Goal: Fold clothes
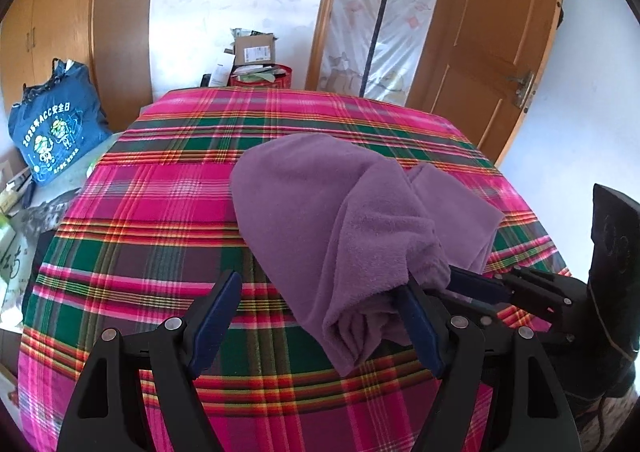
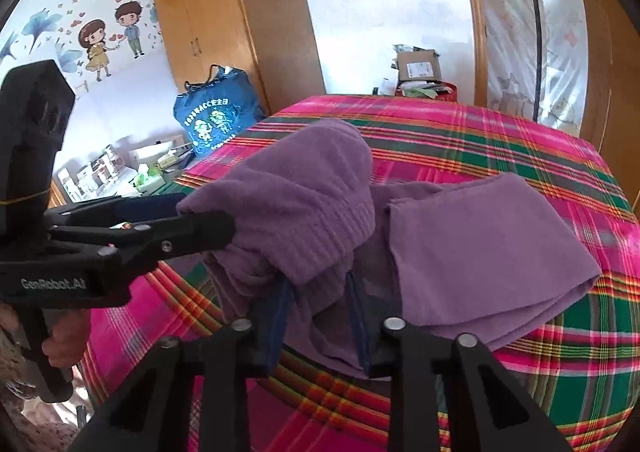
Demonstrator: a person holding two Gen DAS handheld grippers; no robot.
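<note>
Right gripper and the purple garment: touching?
Touching. In the right wrist view, the right gripper has a fold of the purple garment between its blue pads, which press against the cloth on both sides.

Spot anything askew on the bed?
The purple garment is lopsided: its right half lies flat on the plaid sheet, while its left half is bunched up and lifted, draped over the right gripper.

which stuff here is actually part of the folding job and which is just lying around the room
In the job:
- purple garment, bunched on the plaid bedcover
- left gripper, open beside the garment
- right gripper, a fold of the garment between its fingers

Lying about:
- blue tote bag
- cardboard box
- red tin
- clutter beside the bed
</note>
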